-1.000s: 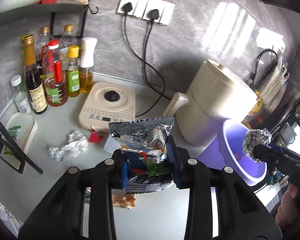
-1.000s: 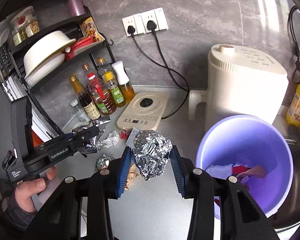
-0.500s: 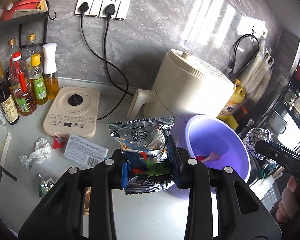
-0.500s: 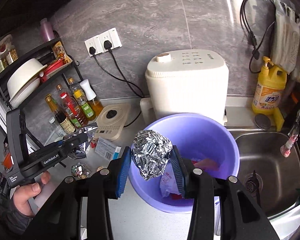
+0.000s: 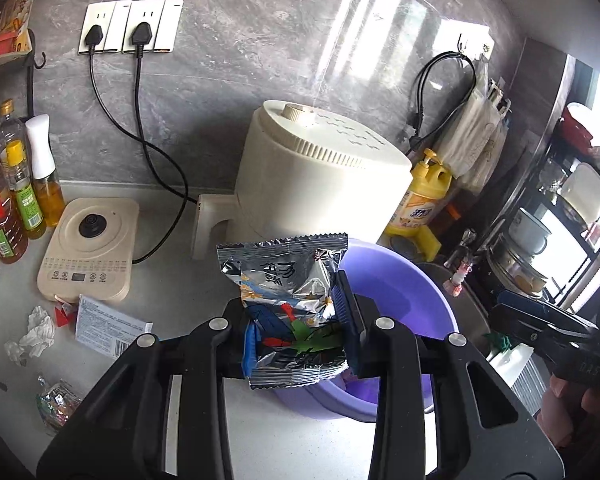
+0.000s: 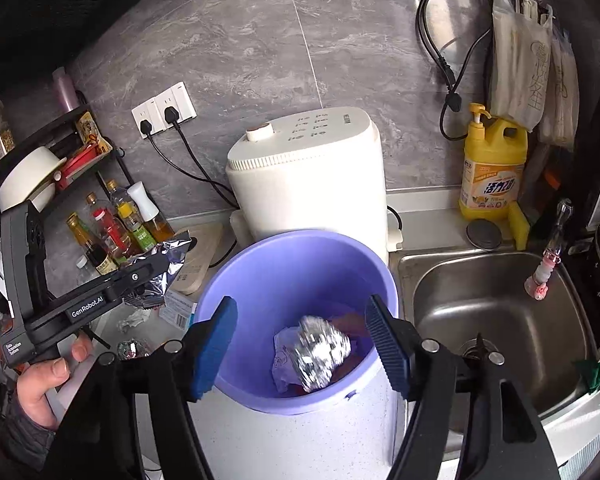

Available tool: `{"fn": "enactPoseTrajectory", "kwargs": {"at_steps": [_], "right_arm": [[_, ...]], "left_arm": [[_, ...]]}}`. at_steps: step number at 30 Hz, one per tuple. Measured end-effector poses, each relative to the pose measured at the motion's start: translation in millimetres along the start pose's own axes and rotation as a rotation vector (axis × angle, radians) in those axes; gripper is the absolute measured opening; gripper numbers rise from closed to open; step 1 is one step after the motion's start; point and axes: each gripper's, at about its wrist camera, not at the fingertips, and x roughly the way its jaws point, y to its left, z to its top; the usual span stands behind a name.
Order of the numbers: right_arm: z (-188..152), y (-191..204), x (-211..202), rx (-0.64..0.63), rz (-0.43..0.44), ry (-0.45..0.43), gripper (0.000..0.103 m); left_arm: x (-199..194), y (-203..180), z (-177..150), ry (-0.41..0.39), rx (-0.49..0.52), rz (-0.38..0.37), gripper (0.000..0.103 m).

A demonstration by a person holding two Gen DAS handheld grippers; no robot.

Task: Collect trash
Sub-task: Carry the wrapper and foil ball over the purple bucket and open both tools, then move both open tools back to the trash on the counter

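Note:
My left gripper (image 5: 298,320) is shut on a silver snack wrapper (image 5: 288,280) and holds it just left of the purple bin (image 5: 404,300). My right gripper (image 6: 302,340) hangs over the purple bin (image 6: 260,264) with its jaws opening and nothing between the pads. A crumpled foil ball (image 6: 320,350) looks blurred inside the bin, on top of other trash. In the right wrist view the left gripper (image 6: 156,272) with its wrapper (image 6: 168,256) shows at the left. Loose on the counter lie a crumpled tissue (image 5: 34,332), a white printed packet (image 5: 110,326) and a shiny wrapper (image 5: 58,400).
A cream appliance (image 5: 320,184) stands behind the bin. Left of it are an induction hob (image 5: 88,248), plugged cables and oil bottles (image 5: 16,200). A steel sink (image 6: 496,320) and yellow detergent bottle (image 6: 492,168) are to the right. A rack with dishes (image 6: 28,176) stands at the far left.
The right gripper's jaws spread and the foil ball dropped out of them into the bin. Both grippers moved right, the left one carrying the wrapper up to the bin.

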Motion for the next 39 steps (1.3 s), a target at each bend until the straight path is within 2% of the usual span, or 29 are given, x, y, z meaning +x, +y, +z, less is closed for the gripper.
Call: {"fn": "enactPoseTrajectory", "kwargs": {"at_steps": [6, 12, 13, 14, 16, 19, 30, 39], "right_arm": [[-6, -18, -9, 0.032, -0.028, -0.010, 0.074], [-13, -33, -19, 0.063, -0.059, -0.015, 0.076], [-14, -36, -20, 0.068, -0.063, -0.016, 0.076], [-15, -38, -21, 0.073, -0.067, -0.016, 0.076], [-18, -41, -24, 0.082, -0.075, -0.016, 0.076], [-21, -43, -27, 0.078, -0.083, -0.017, 0.079], [-24, -33, -23, 0.063, -0.059, -0.001, 0.085], [-22, 6, -2, -0.005, 0.034, 0.036, 0.092]], "left_arm": [[11, -16, 2, 0.018, 0.026, -0.027, 0.033], [23, -35, 3, 0.041, 0.063, -0.068, 0.034], [24, -37, 3, 0.044, 0.067, -0.073, 0.036], [26, -39, 3, 0.047, 0.069, -0.083, 0.040], [27, -41, 3, 0.045, 0.065, -0.087, 0.074], [25, -43, 1, 0.031, 0.070, -0.078, 0.085], [17, -25, -6, 0.036, 0.053, -0.019, 0.093], [-11, 21, -18, 0.016, -0.014, 0.098, 0.096]]}}
